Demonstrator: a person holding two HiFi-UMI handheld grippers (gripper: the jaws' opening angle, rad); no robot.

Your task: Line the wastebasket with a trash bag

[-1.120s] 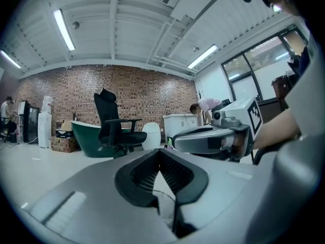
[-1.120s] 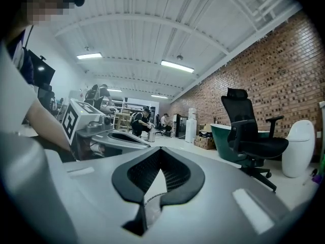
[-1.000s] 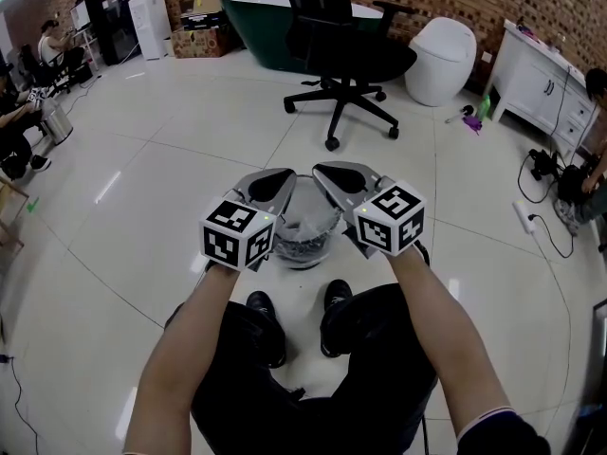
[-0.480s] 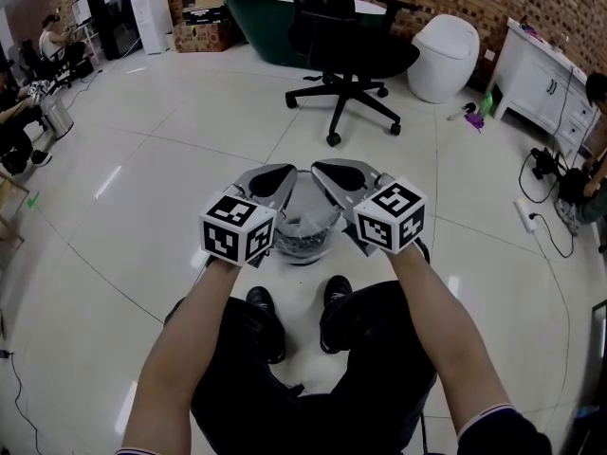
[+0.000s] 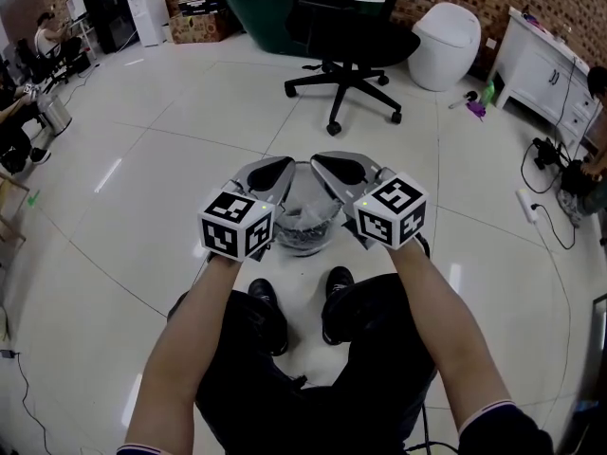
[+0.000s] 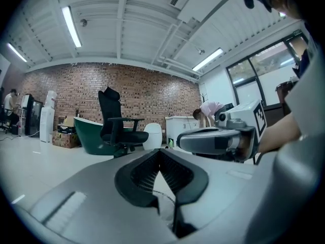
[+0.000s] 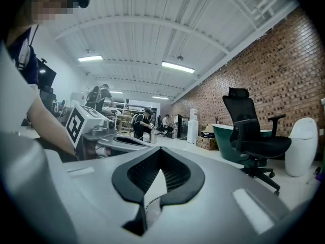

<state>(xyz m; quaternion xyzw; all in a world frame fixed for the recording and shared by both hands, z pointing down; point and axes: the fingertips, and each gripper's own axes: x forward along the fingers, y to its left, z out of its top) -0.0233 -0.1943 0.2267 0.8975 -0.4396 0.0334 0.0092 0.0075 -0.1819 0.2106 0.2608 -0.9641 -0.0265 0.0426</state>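
Note:
A round metal mesh wastebasket [image 5: 303, 241] stands on the floor just ahead of the seated person's shoes. Pale crumpled plastic, the trash bag [image 5: 305, 218], shows inside it. My left gripper [image 5: 287, 164] and right gripper [image 5: 319, 160] hover level over the basket's rim, tips angled toward each other and nearly meeting. Both are shut, and I see nothing between the pads. In the left gripper view the left gripper's [image 6: 160, 152] jaws meet at the tips, with the right gripper [image 6: 213, 139] beside it. The right gripper view shows the right gripper [image 7: 160, 151] closed too, and the mesh rim [image 7: 149, 203] below.
A black office chair [image 5: 346, 41] stands beyond the basket, with a green bathtub [image 5: 251, 3] and a white toilet [image 5: 446, 45] behind it. At the right are a white cabinet [image 5: 545, 88] and floor cables [image 5: 545, 221]. People sit at the far left [image 5: 19, 112].

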